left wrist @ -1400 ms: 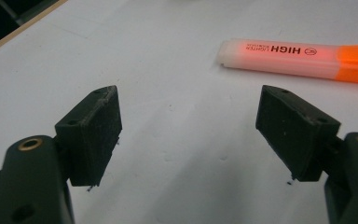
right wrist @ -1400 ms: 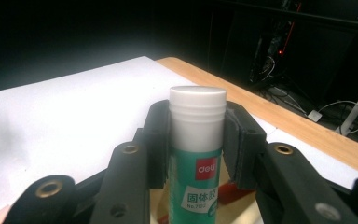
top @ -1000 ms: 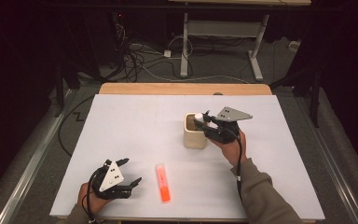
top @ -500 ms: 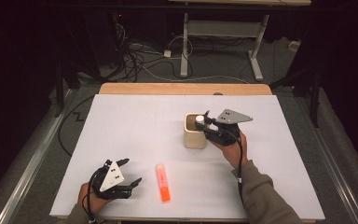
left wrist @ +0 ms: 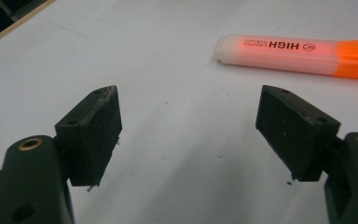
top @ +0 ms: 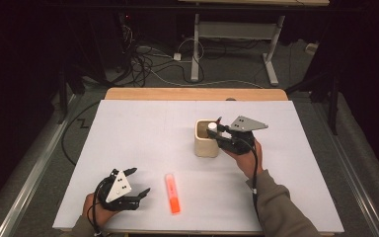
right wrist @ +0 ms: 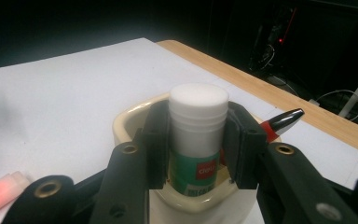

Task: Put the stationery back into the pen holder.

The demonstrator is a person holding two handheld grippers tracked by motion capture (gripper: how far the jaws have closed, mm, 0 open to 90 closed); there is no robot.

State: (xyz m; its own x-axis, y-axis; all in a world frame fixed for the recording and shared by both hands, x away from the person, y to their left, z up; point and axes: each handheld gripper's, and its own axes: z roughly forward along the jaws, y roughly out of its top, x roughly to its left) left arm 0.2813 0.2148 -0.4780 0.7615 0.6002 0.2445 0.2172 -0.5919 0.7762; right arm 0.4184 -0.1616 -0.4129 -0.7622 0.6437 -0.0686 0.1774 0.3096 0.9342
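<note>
Standing upright in a cream cup (right wrist: pixel 126 122), a glue stick (right wrist: pixel 198 135) with a white cap and a green label is being clamped by the right gripper (right wrist: pixel 197 140), whose two black jaws are being pressed against its opposite sides just under the cap. Its lower end is being kept inside the cup, while the cap is being shown above the rim. A pen (right wrist: pixel 282 122) with a dark tip and a red band is also being held in the cup, leaning out to one side behind a jaw. In the high view the cup (top: pixel 205 148) is being seen near the middle of the white table top (top: pixel 143 133), with the right gripper (top: pixel 216 132) being reached over it from the person's right hand (top: pixel 246 158). The left gripper (top: pixel 137 181) is being rested low at the near left of the table, its jaws being held wide apart with nothing between them. In the left gripper view bare white surface is being framed between the pads (left wrist: pixel 98 133), and an orange highlighter (left wrist: pixel 298 52) is being seen lying flat just beyond them. In the high view that highlighter (top: pixel 172 192) is being seen near the left gripper and well apart from the cup.
</note>
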